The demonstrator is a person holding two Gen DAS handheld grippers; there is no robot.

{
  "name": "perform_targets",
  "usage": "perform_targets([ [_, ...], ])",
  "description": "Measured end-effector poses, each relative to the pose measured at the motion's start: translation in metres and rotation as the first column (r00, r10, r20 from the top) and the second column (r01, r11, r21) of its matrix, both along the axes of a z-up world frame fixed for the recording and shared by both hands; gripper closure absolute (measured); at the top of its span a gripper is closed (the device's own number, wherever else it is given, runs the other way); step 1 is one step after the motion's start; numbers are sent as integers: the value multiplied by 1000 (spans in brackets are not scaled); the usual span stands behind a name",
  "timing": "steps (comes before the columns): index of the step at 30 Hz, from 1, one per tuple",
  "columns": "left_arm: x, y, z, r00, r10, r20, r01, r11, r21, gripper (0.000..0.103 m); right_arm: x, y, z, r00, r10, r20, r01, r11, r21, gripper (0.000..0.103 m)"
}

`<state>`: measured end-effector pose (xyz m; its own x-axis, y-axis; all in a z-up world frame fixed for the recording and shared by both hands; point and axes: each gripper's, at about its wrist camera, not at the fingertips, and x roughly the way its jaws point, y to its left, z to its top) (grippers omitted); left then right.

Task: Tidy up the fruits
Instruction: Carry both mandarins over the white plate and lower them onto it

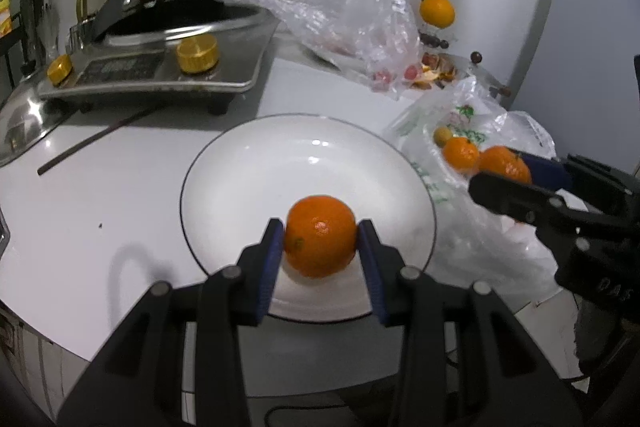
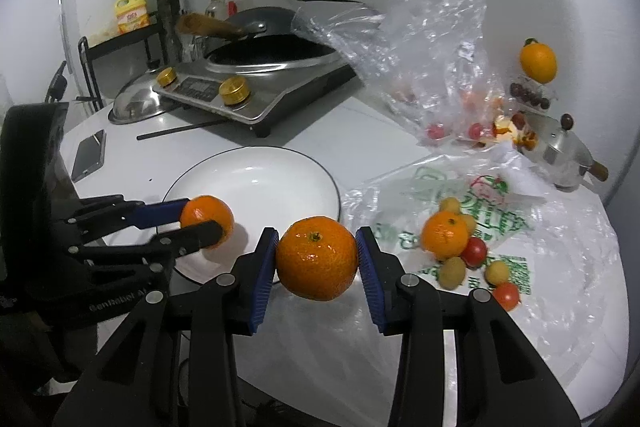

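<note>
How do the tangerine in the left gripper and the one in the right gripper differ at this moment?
The left gripper's tangerine is over the white plate; the right gripper's tangerine is beside the plate's rim, over the plastic bag. In the right wrist view, the right one shows its stem end up; the left one shows none in its own wrist view. Both are orange, whole and clamped between blue pads.

Both grippers are matte black plastic. The left gripper (image 1: 320,247) and right gripper (image 2: 317,257) each have two angular fingers (image 2: 260,279) faced with ribbed blue pads and round silver screws at the joints. Faint pale lettering marks each housing.
</note>
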<state>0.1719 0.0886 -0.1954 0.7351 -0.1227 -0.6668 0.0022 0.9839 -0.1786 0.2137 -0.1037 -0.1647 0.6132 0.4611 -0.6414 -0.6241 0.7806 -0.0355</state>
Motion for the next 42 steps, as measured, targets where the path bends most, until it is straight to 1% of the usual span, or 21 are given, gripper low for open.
perform_targets([
  [12, 1, 3, -4, 999, -36, -11, 36, 999, 13, 64, 12, 25, -16, 999, 31, -40, -32, 999, -23, 61],
  [16, 2, 6, -4, 999, -41, -14, 41, 999, -3, 63, 16, 33, -24, 998, 43, -50, -45, 998, -40, 61],
  [26, 2, 9, -5, 998, -54, -22, 54, 998, -22, 62, 27, 40, -40, 992, 53, -114, -59, 997, -52, 61],
  [38, -3, 8, -2, 998, -54, -23, 54, 999, 2, 62, 31, 43, -46, 987, 62, -149, -72, 996, -58, 60],
  [39, -4, 8, -2, 998, -53, -20, 53, 999, 4, 61, 31, 43, -46, 987, 63, -151, -73, 996, -56, 60],
  [42, -6, 8, 2, 999, -43, -8, 43, 999, 11, 50, 31, 40, -44, 988, 60, -145, -67, 997, -48, 57],
])
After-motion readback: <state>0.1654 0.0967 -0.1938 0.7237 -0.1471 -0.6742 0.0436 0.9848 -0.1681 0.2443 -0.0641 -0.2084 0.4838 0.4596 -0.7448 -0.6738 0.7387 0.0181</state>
